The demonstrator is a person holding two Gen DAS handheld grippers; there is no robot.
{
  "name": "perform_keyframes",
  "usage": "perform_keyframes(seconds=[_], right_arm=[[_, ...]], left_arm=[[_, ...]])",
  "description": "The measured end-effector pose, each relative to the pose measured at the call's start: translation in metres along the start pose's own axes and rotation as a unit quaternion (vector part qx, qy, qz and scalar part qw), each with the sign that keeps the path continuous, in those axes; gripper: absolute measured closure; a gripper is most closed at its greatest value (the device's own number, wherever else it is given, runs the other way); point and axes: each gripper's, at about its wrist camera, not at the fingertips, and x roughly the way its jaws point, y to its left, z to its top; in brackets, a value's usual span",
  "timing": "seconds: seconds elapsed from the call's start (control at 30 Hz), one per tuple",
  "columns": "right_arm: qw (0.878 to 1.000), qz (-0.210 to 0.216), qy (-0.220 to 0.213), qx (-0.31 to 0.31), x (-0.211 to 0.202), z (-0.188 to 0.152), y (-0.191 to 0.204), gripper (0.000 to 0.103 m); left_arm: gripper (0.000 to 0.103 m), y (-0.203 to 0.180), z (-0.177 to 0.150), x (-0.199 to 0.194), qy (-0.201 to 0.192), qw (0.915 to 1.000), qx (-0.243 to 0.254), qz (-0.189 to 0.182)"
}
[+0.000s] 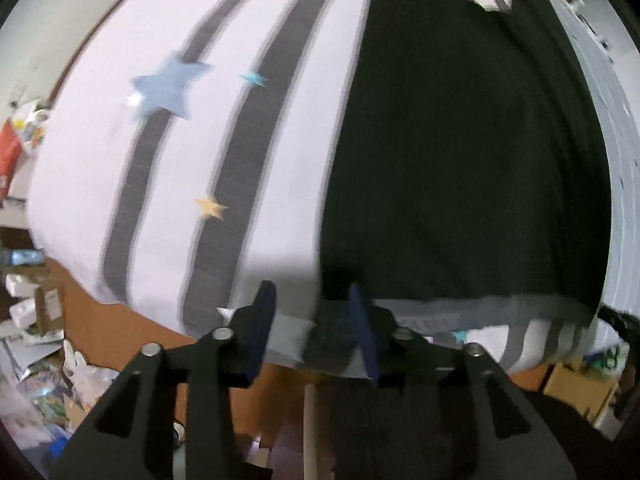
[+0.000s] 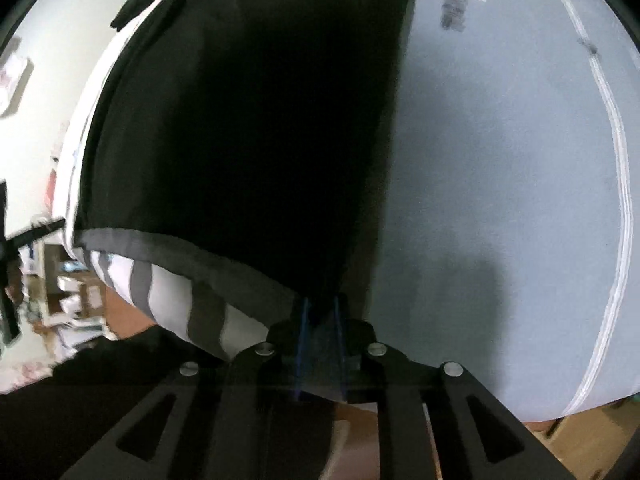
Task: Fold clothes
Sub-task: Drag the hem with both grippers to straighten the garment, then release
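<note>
Though both views are smeared by blur, the layout reads well enough. Left gripper [image 1: 314, 320]: fingers stand apart, a wide gap, and the near hem of the dark garment [image 1: 460, 140] lies at and just beyond the tips; whether either pad touches cloth I cannot tell. Right gripper [image 2: 320, 320]: fingers drawn narrow, with the garment's near corner running down between them, so I judge it pinched on the cloth.

Outward from the grippers: the garment lies spread flat on a bed, its long axis running away from both grippers toward the far end. It rests across the seam between a white striped cover with stars [image 1: 160, 160] on the left and a plain pale blue sheet [image 2: 520, 160] on the right. Its near hem runs crosswise along the bed's near edge, left gripper toward one end of that hem, right gripper at the other corner.

The relation that counts: both grippers sit at the near hem, cloth stretching forward. A lengthwise fold would carry the hem away along the long axis; whether this is a fold being lifted or one just laid down, the pictures do not settle.

Containers: cardboard boxes and clutter [image 1: 32, 320] on the floor beside the bed; contents too blurred to name
</note>
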Motion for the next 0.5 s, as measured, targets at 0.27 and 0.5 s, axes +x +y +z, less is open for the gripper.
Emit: perform_keyframes(seconds=[0.27,0.5], right_arm=[[0.995,-0.034,-0.093,-0.003,-0.034,0.065,-0.002,0.081],[0.979,-0.053,-0.193,0.031,-0.035,0.167,-0.003,0.079]], left_arm=[[0.062,-0.003,0.106,-0.006,-0.087,0.9962,-0.004,-0.004],[0.059,-0.05,0.248,0.016,-0.162,0.9845,0.016,-0.067]])
